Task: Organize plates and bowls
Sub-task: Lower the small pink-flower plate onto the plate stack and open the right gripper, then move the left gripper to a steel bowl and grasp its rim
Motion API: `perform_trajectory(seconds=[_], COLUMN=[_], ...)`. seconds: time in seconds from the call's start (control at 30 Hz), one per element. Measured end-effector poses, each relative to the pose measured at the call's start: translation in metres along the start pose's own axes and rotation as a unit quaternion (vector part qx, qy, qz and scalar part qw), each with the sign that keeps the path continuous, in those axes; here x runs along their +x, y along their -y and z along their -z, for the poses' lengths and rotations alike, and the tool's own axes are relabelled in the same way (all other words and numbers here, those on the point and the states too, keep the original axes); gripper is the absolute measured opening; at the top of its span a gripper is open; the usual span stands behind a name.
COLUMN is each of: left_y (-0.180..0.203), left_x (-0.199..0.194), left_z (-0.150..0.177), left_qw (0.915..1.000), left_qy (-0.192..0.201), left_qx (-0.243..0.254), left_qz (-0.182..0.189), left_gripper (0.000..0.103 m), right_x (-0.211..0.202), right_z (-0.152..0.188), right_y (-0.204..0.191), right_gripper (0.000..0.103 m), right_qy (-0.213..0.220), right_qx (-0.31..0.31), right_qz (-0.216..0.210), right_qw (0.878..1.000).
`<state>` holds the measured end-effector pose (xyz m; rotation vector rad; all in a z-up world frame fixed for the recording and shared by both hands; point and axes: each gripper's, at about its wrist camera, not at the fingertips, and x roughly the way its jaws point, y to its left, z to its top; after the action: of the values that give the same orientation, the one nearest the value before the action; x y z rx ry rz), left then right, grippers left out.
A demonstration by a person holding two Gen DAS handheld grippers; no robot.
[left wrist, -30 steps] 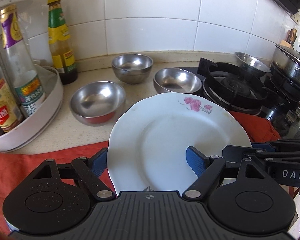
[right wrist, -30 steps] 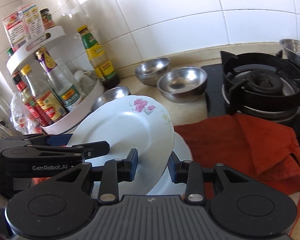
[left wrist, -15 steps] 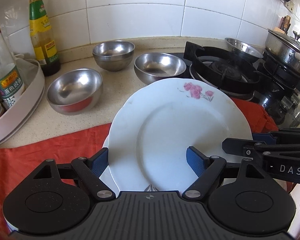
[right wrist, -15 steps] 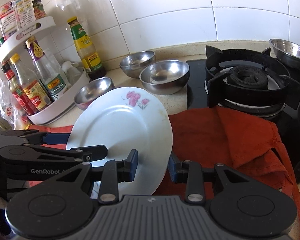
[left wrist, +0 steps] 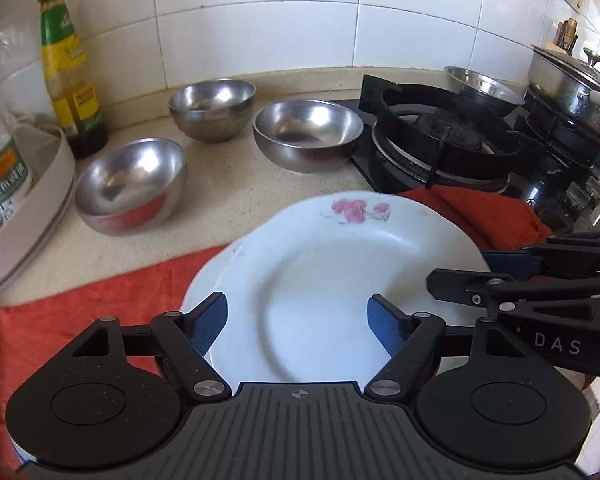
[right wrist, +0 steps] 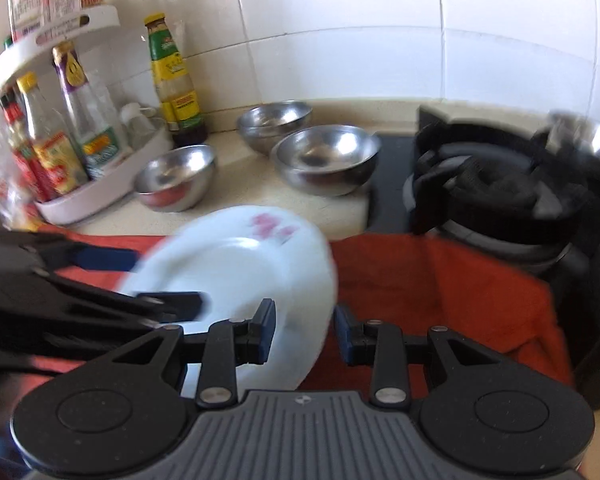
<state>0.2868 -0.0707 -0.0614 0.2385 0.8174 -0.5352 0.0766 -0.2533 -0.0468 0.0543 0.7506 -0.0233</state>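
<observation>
Plate (left wrist: 332, 280) with pink flowers goes on another plate (left wrist: 200, 284) to stack. Right gripper (right wrist: 305, 330) pinches its rim; left gripper (left wrist: 296, 320) stays spread wide.

Black left gripper (left wrist: 296, 320) — blue pads (left wrist: 384, 322) (silver screws).

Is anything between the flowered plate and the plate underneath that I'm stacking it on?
Nothing visible. The flowered plate, gripped by the right gripper, lies just over the lower plate; the open left gripper sits above both at their near edge.
</observation>
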Motion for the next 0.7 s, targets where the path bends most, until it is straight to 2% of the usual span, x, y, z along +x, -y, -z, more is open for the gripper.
perform_trajectory(seconds=[0.07,0.17,0.43,0.6,0.7], left_y=[-0.009,-0.020,-0.041,-0.068,-0.082], left_x=[-0.002,-0.007,-0.013,-0.011,-0.010], left_z=[-0.001,-0.003,-0.012,-0.018,-0.024], left_qw=[0.9998,0.9993,0.9967,0.9917,0.9877], left_qy=[-0.001,0.006,0.018,0.011,0.009], left_qx=[-0.017,-0.036,-0.064,-0.106,-0.121], left_qz=[-0.002,-0.010,-0.046,-0.072,-0.099], left_gripper=[0.085,0.085,0.087,0.089,0.091], right_x=[-0.005,-0.007,0.010,0.031,0.045], right_z=[-0.002,-0.009,-0.035,-0.061,-0.080], right_y=[0.001,0.008,0.003,-0.002,-0.009], right_gripper=[0.034,0.034,0.034,0.034,0.034], right_qy=[0.024,0.033,0.027,0.009,0.005], right_qx=[-0.033,-0.026,-0.014,-0.012,-0.035], right_qz=[0.031,0.030,-0.036,-0.084,-0.103], right_qw=[0.999,0.999,0.999,0.996,0.994])
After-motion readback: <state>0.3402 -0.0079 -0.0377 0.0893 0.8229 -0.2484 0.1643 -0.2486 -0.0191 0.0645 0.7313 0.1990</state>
